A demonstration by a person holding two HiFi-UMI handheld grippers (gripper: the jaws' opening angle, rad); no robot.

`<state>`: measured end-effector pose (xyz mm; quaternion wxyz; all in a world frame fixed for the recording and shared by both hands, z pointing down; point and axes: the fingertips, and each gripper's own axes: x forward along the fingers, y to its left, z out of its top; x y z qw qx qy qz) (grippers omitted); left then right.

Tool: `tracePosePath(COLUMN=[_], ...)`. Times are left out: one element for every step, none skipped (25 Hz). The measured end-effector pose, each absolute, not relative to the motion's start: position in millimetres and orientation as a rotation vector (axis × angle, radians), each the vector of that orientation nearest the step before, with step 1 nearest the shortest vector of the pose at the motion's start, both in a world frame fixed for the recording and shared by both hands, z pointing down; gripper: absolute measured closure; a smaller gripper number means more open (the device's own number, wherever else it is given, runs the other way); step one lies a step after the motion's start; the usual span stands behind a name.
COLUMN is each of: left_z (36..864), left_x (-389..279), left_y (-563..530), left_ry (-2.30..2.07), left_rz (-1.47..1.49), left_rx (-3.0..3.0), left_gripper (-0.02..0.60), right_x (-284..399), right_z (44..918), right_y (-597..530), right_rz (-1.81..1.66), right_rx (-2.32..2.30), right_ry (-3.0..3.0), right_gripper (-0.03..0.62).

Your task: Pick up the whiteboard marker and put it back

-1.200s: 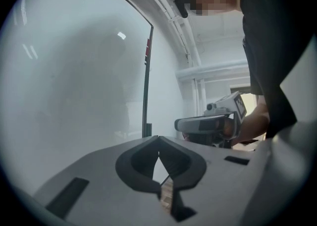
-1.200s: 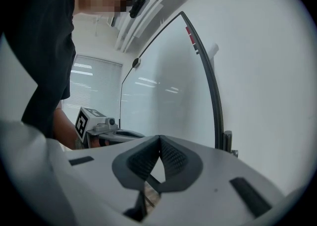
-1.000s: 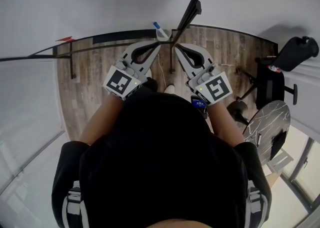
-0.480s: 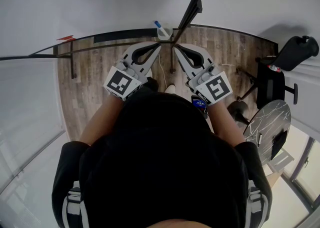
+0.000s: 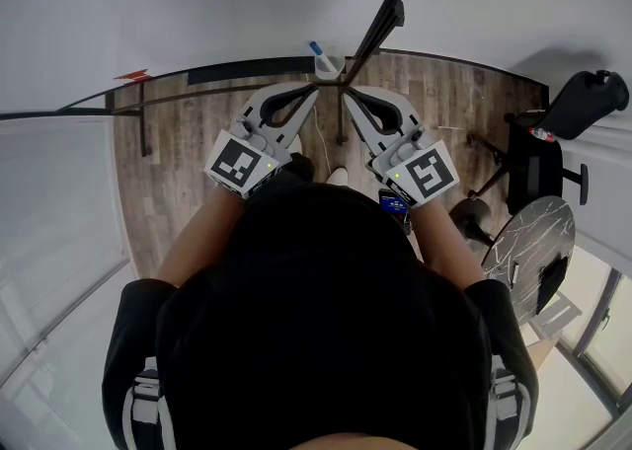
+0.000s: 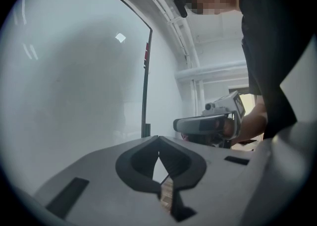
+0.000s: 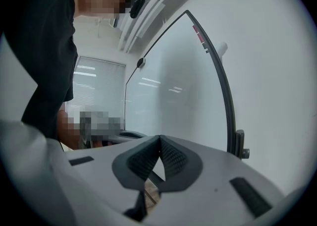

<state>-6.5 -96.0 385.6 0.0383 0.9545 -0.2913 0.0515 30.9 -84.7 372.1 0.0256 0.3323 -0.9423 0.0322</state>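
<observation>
The whiteboard marker (image 5: 318, 53), white with a blue cap, stands tilted in a small white holder (image 5: 329, 68) at the lower edge of the whiteboard (image 5: 197, 4). Both grippers are held level just in front of it, tips side by side. My left gripper (image 5: 314, 91) is shut with nothing between its pads, its tips just below the marker. My right gripper (image 5: 348, 93) is shut and empty too. The left gripper view shows shut jaws (image 6: 158, 141) facing the whiteboard (image 6: 74, 71), with the right gripper (image 6: 208, 123) beside them. The right gripper view shows shut jaws (image 7: 159, 138) before the whiteboard (image 7: 173, 86).
A black frame bar (image 5: 390, 4) of the whiteboard runs up to the right above the holder. Wooden floor (image 5: 188, 142) lies below. A black office chair (image 5: 583, 108) and a round marble table (image 5: 528, 241) stand at the right. Glass panels are at the lower left.
</observation>
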Motion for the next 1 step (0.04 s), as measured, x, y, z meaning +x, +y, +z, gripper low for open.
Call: tracePosePath(left_z=[385.3], left_x=[-8.4], left_y=[-96.0], left_ry=[-0.894], left_rz=[0.157], left_rx=[2.929], left_gripper=[0.578], right_x=[28.9], right_z=[372.2], right_y=[-84.5], right_rz=[0.1], right_rx=[1.026], right_ry=[-2.913], right_gripper=[0.594])
